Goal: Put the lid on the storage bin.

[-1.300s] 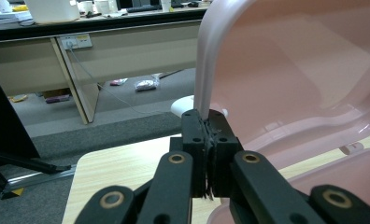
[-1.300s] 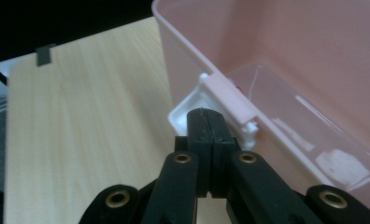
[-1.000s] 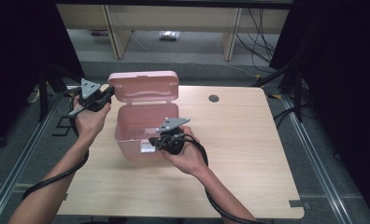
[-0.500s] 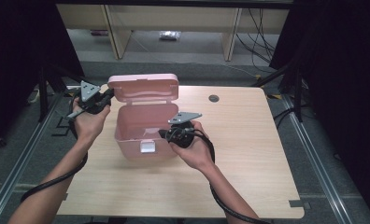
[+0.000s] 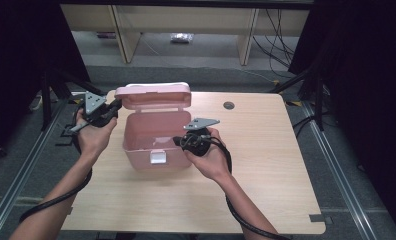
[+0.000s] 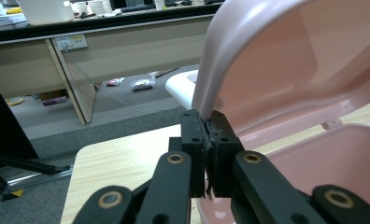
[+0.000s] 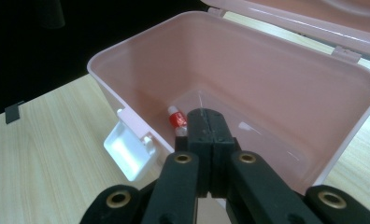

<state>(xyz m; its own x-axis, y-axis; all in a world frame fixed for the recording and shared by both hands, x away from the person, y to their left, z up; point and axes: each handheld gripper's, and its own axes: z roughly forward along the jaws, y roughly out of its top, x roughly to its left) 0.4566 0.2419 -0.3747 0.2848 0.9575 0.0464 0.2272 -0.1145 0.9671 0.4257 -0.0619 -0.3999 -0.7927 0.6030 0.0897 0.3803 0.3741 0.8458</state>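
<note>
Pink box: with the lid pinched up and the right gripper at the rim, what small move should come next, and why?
Probably open the right gripper and dip it into the box toward the small red-and-white tube on the bottom. Its jaws are shut and empty above the opening, while the left gripper is clamped on the lid's edge, holding it up, so the way in is clear.

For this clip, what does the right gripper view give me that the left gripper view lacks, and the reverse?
Right gripper view: the box's inside, with a small red-and-white tube on its floor, the white front latch hanging open, and the right tongs shut, holding nothing, just above the front wall.

Left gripper view: the left tongs shut on the edge of the raised lid, plus the floor and wooden furniture beyond the table.

Both: the pink storage box with its lid open, and the wooden table.
</note>
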